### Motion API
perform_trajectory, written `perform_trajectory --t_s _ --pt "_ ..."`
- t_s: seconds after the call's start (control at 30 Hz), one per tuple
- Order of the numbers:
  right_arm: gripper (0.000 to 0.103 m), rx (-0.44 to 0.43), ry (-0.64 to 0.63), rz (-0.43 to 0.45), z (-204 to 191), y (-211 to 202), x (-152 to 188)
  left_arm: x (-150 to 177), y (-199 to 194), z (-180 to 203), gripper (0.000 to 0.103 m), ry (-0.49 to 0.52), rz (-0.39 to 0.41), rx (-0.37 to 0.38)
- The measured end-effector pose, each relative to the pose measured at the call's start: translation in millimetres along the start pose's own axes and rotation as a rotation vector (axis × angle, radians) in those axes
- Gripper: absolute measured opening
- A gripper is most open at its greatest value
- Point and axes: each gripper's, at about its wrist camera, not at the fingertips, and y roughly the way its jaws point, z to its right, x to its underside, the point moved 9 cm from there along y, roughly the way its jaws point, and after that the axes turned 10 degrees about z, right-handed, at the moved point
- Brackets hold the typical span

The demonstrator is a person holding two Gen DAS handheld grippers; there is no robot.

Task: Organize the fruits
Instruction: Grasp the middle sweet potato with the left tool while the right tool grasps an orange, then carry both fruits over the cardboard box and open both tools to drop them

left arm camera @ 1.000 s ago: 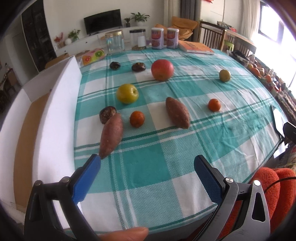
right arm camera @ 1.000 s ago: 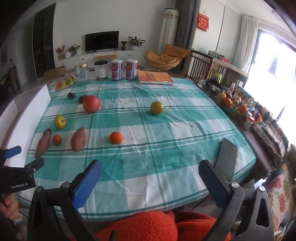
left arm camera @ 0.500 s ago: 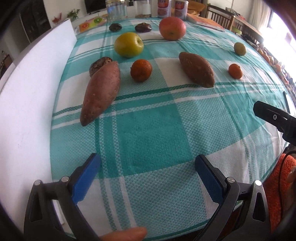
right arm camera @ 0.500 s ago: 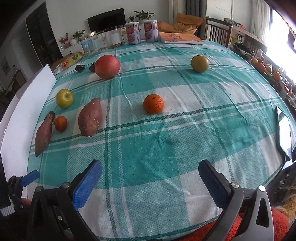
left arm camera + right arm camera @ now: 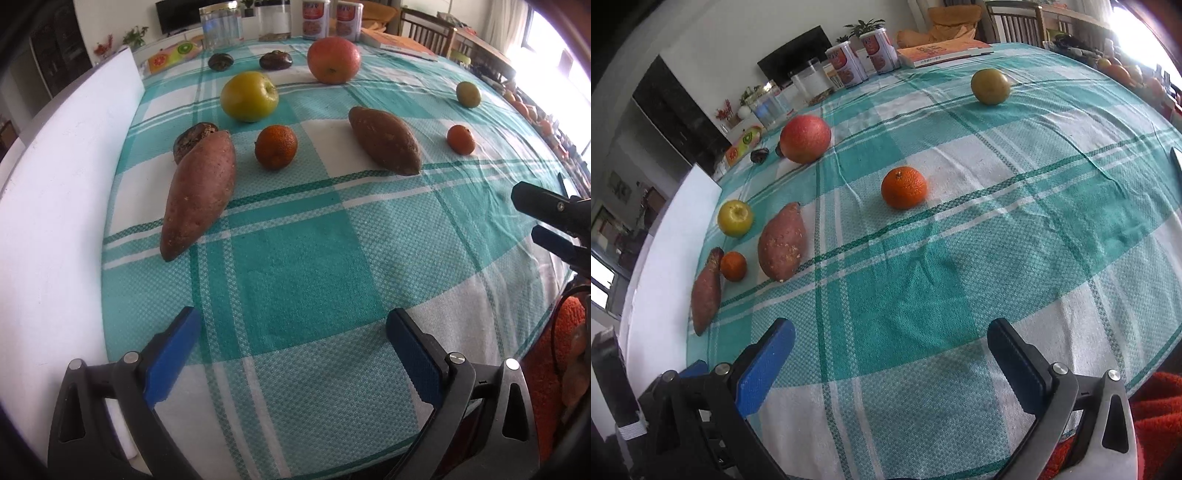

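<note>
Along the left edge of the checked tablecloth (image 5: 295, 258) stands a white foam board (image 5: 55, 221). Beside it lie two sweet potatoes: the long sweet potato (image 5: 201, 192) touching a dark brown fruit (image 5: 192, 136), and the plump sweet potato (image 5: 384, 140) farther right. I count two tangerines, the left tangerine (image 5: 276, 147) between the potatoes and the right tangerine (image 5: 904, 187) alone. One yellow apple (image 5: 249, 96), one red apple (image 5: 334, 60), one green fruit (image 5: 991, 86), two more dark fruits (image 5: 275, 61) at the back. The left gripper (image 5: 291, 343) and right gripper (image 5: 892, 354) hover over the near cloth, both spread wide, holding nothing.
</note>
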Motion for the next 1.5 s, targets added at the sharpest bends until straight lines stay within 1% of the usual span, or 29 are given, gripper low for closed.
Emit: perform_trajectory --t_s 0.07,0.13,0.2,0.27,0.3,0.4,0.5,0.57,0.6,0.63,0.67,0.7,0.73,0.77,0.8,0.83,0.9,0.93,0.97,1.0,1.03,1.07,1.13,1.23,1.33,1.37,1.4,1.43,1.5 --pt "0.103 -0.040 0.097 0.063 12.2 -12.1 -7.5 -14.2 -12.9 8.7 0.100 0.009 0.069 0.045" --pt "0.103 -0.061 0.165 0.108 20.9 -20.2 -12.6 -34.8 -24.2 21.7 0.100 0.009 0.124 0.115" --pt "0.103 -0.073 0.206 0.129 25.1 -23.8 -15.1 -58.1 -26.5 34.1 0.100 -0.018 0.131 0.192" --pt "0.103 -0.080 0.230 0.140 26.7 -25.4 -17.5 -79.8 -20.8 44.7 0.100 -0.074 0.114 0.277" --pt "0.103 -0.082 0.239 0.147 27.3 -26.8 -19.1 -88.6 -14.0 49.9 0.100 -0.090 0.106 0.296" --pt "0.103 -0.098 0.260 0.187 33.2 -34.7 -24.7 -103.8 14.9 62.6 0.099 -0.075 0.072 0.265" --pt "0.103 -0.123 0.280 0.226 39.4 -47.6 -28.8 -102.3 43.6 65.3 0.099 -0.062 0.036 0.205" --pt "0.103 -0.133 0.269 0.213 42.0 -55.9 -35.8 -99.1 54.3 64.0 0.099 -0.067 0.018 0.190" --pt "0.103 -0.122 0.231 0.196 43.5 -61.8 -44.3 -98.8 55.9 63.5 0.099 -0.067 0.018 0.187" --pt "0.103 -0.076 0.158 0.195 45.8 -70.9 -56.9 -99.6 57.3 63.2 0.098 -0.062 0.022 0.183" --pt "0.103 0.024 0.034 0.209 48.3 -83.0 -73.9 -101.3 59.0 62.5 0.096 -0.056 0.028 0.175" --pt "0.103 0.158 -0.124 0.218 50.1 -93.9 -90.5 -102.2 60.6 62.4 0.078 -0.052 0.029 0.173" --pt "0.103 0.295 -0.286 0.201 52.6 -98.7 -103.0 -101.5 64.2 62.8 0.048 -0.049 0.016 0.174" --pt "0.103 0.401 -0.401 0.148 55.9 -96.7 -109.5 -101.1 68.5 61.9 0.049 -0.045 0.004 0.159" --pt "0.103 0.447 -0.449 0.079 59.5 -89.7 -110.4 -103.6 67.5 61.8 0.044 -0.040 0.024 0.158" --pt "0.103 0.405 -0.431 0.034 60.2 -80.3 -110.1 -103.7 67.5 62.0 0.043 -0.035 0.025 0.155" --pt "0.103 0.163 -0.299 -0.004 43.4 -57.9 -100.0 -101.1 65.0 60.6 0.043 -0.046 0.029 0.168" --pt "0.102 0.063 -0.256 -0.030 34.8 -43.2 -90.8 -98.2 62.4 59.6 0.043 -0.053 0.029 0.180" --pt "0.099 0.023 -0.255 -0.051 26.0 -26.3 -80.7 -94.6 58.9 58.5 0.043 -0.053 0.026 0.189" --pt "0.083 0.029 -0.287 -0.063 19.2 -8.1 -72.6 -91.6 54.8 58.1 0.043 -0.051 0.026 0.198" --pt "0.062 0.043 -0.328 -0.073 13.8 8.2 -66.4 -88.6 49.2 56.2 0.043 -0.052 0.029 0.208" --pt "0.056 0.045 -0.359 -0.083 7.9 23.2 -62.4 -86.2 42.7 53.3 0.043 -0.055 0.033 0.217" --pt "0.055 0.031 -0.370 -0.090 -3.8 48.1 -56.9 -83.1 29.1 47.7 0.043 -0.060 0.047 0.229" --pt "0.055 0.022 -0.375 -0.075 -15.1 68.0 -62.3 -82.0 10.3 39.7 0.043 -0.076 0.066 0.252" --pt "0.055 0.049 -0.393 -0.122 -16.7 91.6 -59.3 -83.4 -5.3 34.4 0.043 -0.093 0.086 0.274" --pt "0.055 0.055 -0.408 -0.105 -17.5 92.5 -60.2 -83.5 -10.2 33.7 0.043 -0.097 0.092 0.282" --pt "0.036 0.059 -0.422 -0.105 -18.7 93.3 -59.4 -83.1 -15.6 33.1 0.043 -0.100 0.096 0.292" --pt "0.033 0.067 -0.417 -0.104 -18.7 92.7 -59.5 -82.7 -21.7 32.0 0.043 -0.107 0.099 0.305" --pt "0.033 0.054 -0.350 -0.109 -19.0 84.3 -59.0 -81.4 -38.2 27.0 0.043 -0.130 0.100 0.345"
